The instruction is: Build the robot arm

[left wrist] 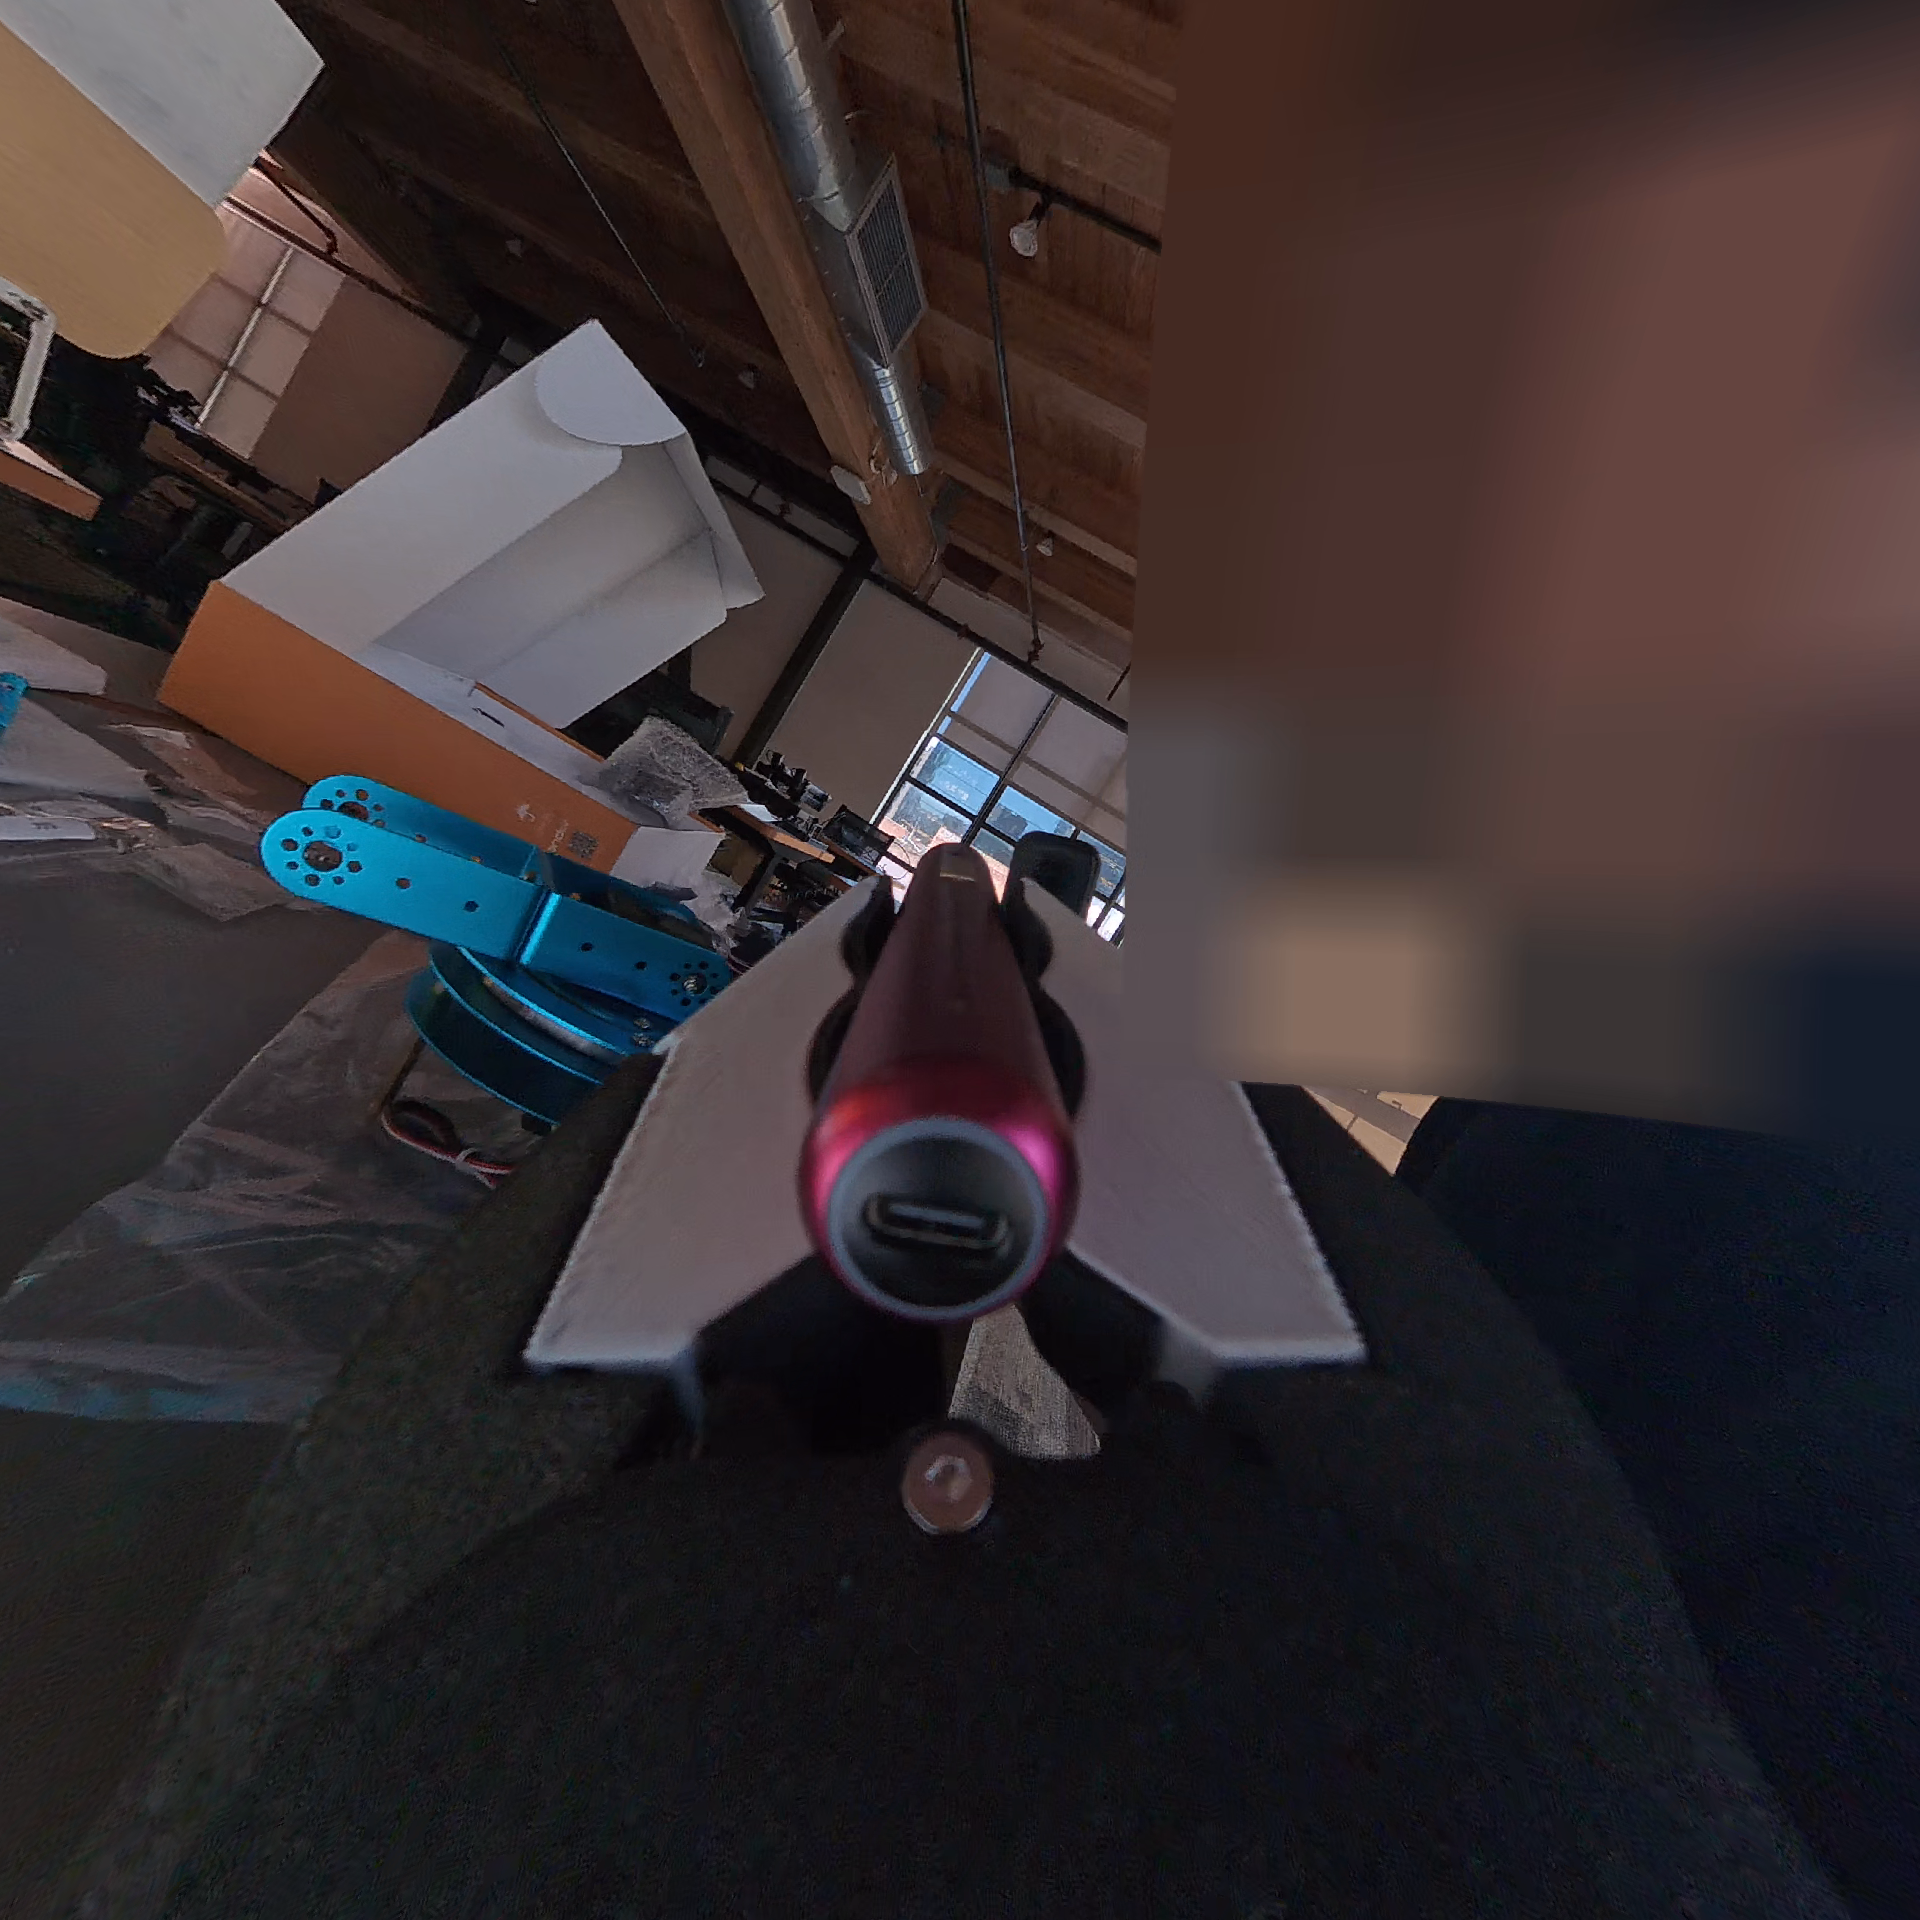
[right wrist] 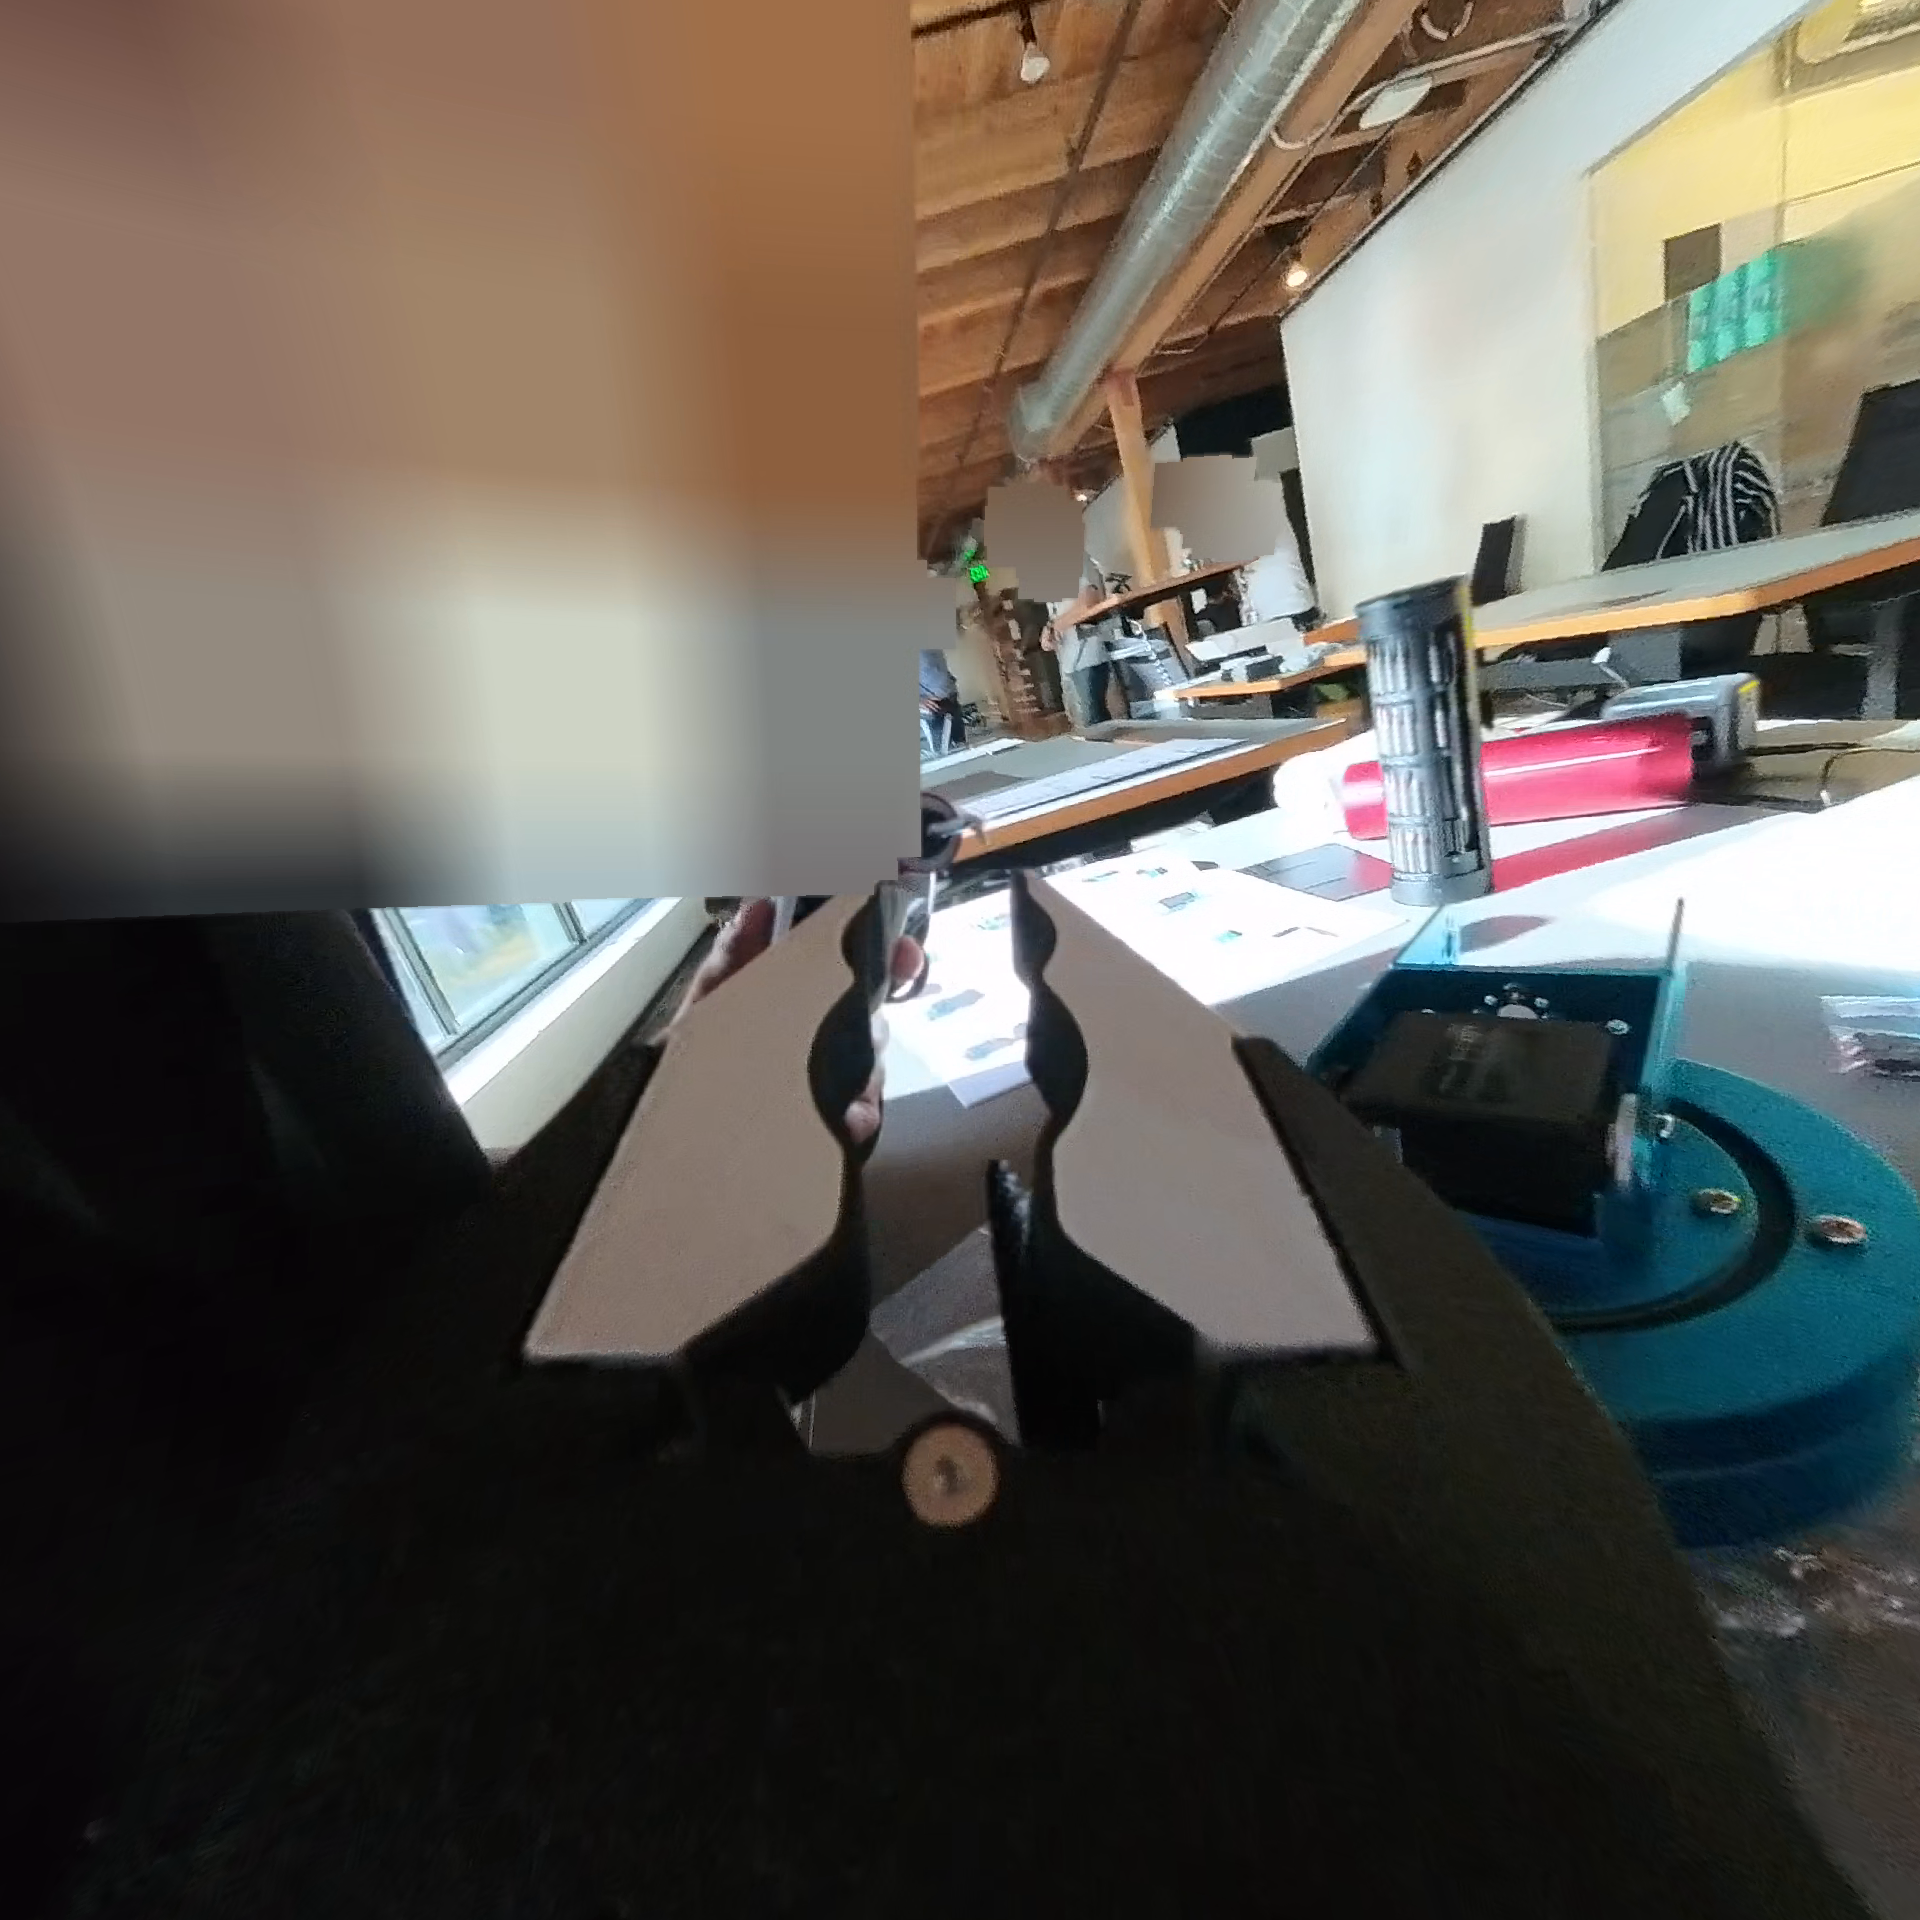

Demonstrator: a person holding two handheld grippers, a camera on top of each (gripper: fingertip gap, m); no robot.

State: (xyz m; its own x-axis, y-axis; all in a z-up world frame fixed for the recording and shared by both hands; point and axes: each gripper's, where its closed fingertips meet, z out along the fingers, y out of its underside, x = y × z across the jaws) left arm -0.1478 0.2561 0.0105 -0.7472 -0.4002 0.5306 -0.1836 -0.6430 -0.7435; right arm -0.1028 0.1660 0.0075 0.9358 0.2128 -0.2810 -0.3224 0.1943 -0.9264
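Magenta anodised metal forms the barrel of a pen-style electric screwdriver, pinched lengthwise in the left claw, its charging-port end toward the camera and its tip pointing away at 12 o'clock. At 9 o'clock of it, a blue servo bracket assembly sits on a round base on the worktop, with an open orange-and-white carton beyond.

The right claw is spread and holds nothing; a hand shows through the gap. At its 3 o'clock stands the blue turntable base carrying a black servo; a black bit holder and a red tube lie at 1 o'clock.

Risk: the smooth round barrel may roll or slide in the grip and drop. Carton printing and paper sheets bear marks too small to read.
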